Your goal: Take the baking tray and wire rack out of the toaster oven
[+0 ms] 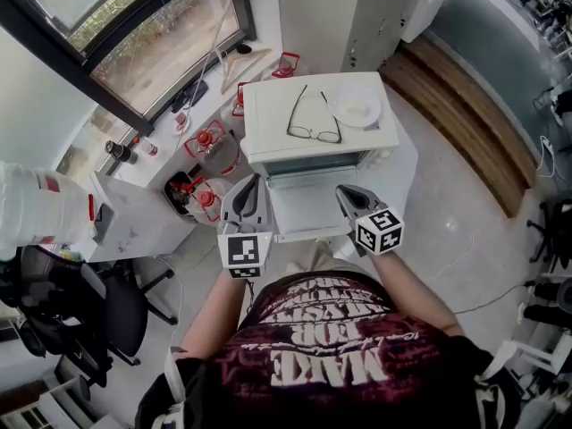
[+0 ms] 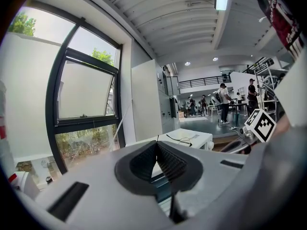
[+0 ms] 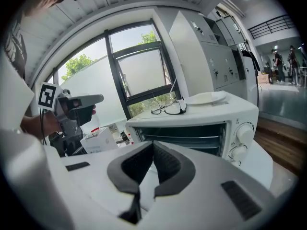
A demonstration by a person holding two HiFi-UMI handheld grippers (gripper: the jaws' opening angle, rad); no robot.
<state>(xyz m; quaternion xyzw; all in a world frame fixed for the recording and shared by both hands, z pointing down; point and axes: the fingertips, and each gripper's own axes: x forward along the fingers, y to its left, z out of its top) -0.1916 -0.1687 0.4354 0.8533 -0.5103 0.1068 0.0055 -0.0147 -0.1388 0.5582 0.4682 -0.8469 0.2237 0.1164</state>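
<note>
Inside the oven (image 3: 206,113), only the right gripper view shows a rack (image 3: 187,139).

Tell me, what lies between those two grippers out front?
The toaster oven's lowered door lies between the left gripper and right gripper, plain in the head view.

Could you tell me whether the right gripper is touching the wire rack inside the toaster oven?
Apart. In the head view the shut right gripper hangs by the open door, short of the oven holding the wire rack.

Bright daylight w/ fisheye edge warp
</note>
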